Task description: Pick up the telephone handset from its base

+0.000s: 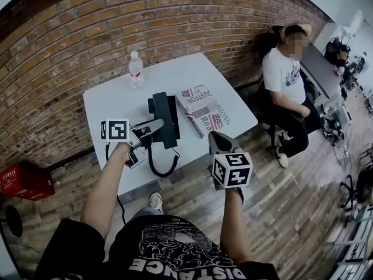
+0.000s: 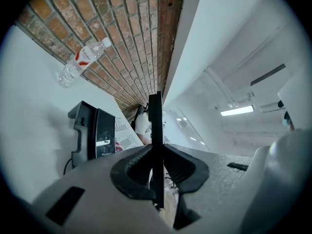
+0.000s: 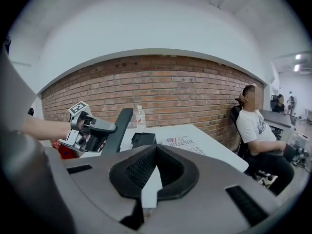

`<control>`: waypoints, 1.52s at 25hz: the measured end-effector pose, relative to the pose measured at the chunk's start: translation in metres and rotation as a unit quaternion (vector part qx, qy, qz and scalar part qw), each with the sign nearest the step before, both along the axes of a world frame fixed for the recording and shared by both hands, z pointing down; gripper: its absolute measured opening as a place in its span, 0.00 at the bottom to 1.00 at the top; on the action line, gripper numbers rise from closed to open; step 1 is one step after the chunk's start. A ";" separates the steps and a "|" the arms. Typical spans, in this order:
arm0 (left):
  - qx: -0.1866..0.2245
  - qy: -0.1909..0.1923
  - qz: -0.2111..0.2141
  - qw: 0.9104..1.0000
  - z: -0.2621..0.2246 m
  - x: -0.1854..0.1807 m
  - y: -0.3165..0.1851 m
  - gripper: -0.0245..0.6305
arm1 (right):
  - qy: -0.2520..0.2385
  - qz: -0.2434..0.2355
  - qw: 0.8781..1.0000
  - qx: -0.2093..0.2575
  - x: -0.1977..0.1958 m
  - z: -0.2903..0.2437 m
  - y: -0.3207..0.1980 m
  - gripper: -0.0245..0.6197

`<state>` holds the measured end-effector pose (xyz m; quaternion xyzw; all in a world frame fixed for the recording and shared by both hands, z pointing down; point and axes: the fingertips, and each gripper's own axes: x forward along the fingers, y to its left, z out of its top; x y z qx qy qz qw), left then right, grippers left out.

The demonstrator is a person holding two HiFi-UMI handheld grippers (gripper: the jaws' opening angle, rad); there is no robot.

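The telephone handset (image 3: 116, 130) is a long, flat, matte black bar with straight edges. Seen edge-on in the left gripper view, it narrows to a thin dark blade. It is clear of its base and held in the air over the near-left part of the table, tilted, with its upper end leaning toward the wall. The left gripper (image 1: 151, 127) is clamped on it, with one ribbed black pad pressing on each flat side. A thick black cord (image 1: 158, 167) hangs in a loop past the table's front edge below the handset (where its ends attach cannot be made out).

The base (image 3: 144, 139) is a black plastic block with a glossy dark panel. It rests on the table just beyond the handset. The table (image 1: 111, 104) is white, smooth and rectangular. A folded newspaper (image 1: 201, 111) with flag print lies flat just right of the base. A clear plastic water bottle (image 1: 136, 69) with a red label and white cap stands upright near the far edge, well apart from the base.

The right gripper (image 1: 215, 137) hangs off the table's front edge, above a wooden plank floor (image 1: 291, 203). Its jaws are together with nothing between them. Its shell is grey and finely grained.

A rough red brick wall (image 1: 116, 28) backs the table. A red crate (image 1: 23, 182) sits on the floor at the left. A person (image 1: 285, 74) in a white T-shirt sits to the right.
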<state>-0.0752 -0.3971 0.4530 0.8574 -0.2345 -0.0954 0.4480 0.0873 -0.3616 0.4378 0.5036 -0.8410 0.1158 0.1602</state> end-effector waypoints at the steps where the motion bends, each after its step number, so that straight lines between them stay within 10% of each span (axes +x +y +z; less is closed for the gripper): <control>1: 0.004 0.000 -0.003 1.000 -0.003 0.001 0.005 0.15 | -0.002 -0.003 1.000 0.003 0.000 -0.003 0.004 0.04; 38: 0.074 -0.030 -0.092 0.993 -0.044 0.004 0.144 0.15 | -0.013 -0.081 0.995 0.063 -0.012 -0.038 0.098 0.04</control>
